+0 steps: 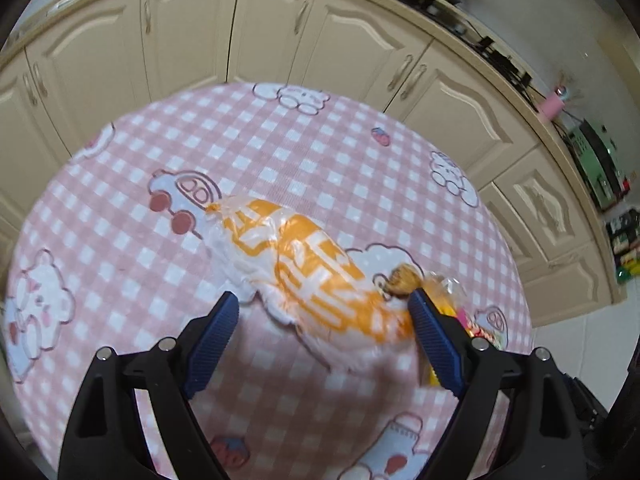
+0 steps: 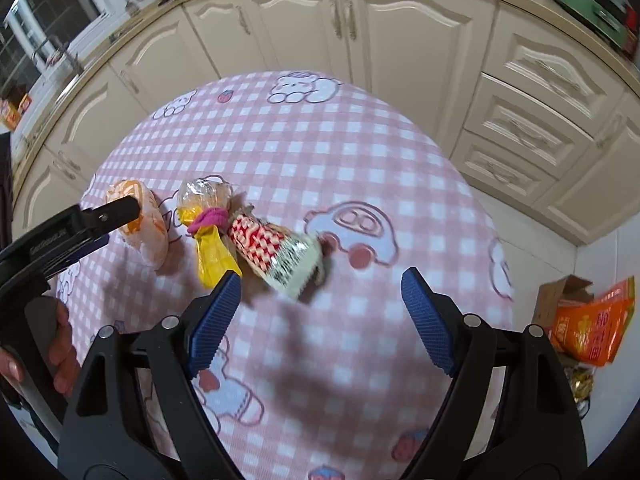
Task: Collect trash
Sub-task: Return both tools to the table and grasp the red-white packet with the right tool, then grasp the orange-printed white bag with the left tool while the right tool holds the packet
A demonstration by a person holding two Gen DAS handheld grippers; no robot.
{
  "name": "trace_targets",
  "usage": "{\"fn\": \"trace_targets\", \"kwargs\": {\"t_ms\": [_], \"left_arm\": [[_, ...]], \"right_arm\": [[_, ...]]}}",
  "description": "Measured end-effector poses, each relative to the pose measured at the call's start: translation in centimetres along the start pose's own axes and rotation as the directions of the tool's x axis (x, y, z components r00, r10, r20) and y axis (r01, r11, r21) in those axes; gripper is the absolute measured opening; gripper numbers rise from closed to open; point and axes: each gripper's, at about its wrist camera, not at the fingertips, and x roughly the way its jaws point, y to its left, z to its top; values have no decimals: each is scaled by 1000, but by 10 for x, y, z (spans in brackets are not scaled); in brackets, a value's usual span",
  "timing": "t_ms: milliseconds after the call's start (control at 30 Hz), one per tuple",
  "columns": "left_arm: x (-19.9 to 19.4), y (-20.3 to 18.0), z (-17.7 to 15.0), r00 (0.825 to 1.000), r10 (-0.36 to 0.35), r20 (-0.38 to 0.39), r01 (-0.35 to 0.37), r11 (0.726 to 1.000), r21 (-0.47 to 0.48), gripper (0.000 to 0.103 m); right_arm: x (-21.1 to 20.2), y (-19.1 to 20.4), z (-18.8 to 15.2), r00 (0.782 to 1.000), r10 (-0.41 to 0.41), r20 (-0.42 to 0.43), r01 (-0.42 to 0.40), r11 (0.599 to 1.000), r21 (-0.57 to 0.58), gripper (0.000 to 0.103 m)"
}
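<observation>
both hand-held grippers gape above wrappers [image 2: 276, 252].

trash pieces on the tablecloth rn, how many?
3: orange-white bag far left under the left gripper, yellow wrapper mid, red-white wrapper right. More may be hidden.

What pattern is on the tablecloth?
Pink and white checks with cartoon bears and cars on the tablecloth, clearest in the right wrist view.

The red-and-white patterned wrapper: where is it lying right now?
In the right wrist view the red-and-white wrapper lies on the pink checked tablecloth, left of centre, right beside the yellow bag and left of the printed car.
</observation>
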Motion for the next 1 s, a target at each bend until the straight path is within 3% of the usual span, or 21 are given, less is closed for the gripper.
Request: {"fn": "trace_targets", "kwargs": {"t_ms": [100, 133, 200, 300, 467, 733, 833, 1000], "left_arm": [[19, 7, -1, 998, -43, -44, 43, 999, -14, 83], [20, 7, -2, 998, -44, -44, 43, 999, -12, 73], [14, 8, -2, 1000, -18, -17, 18, 1000, 12, 41], [12, 14, -1, 998, -53, -27, 53, 999, 11, 38], [4, 20, -4, 998, -54, -13, 54, 998, 17, 37], [-23, 1, -22, 999, -40, 37, 35, 993, 114, 37], [-35, -9, -32, 997, -65, 47, 57, 986, 155, 37], [-52, -24, -50, 995, -91, 48, 79, 975, 207, 37]], "right_arm": [[14, 5, 10, 1000, 0, -10, 0, 1000, -11, 79], [18, 8, 13, 1000, 8, -13, -8, 1000, -18, 71], [26, 15, 20, 999, 31, -27, -32, 999, -35, 56], [39, 25, 24, 997, 38, -69, -43, 997, -63, 47], [27, 28, 23, 997, 63, -32, -65, 997, -44, 28], [0, 19, 13, 993, 119, 3, -119, 993, 5, 18], [-11, 17, 9, 990, 137, 15, -137, 991, 7, 9], [-26, 11, -1, 990, 136, 34, -136, 990, 19, 8]]}}
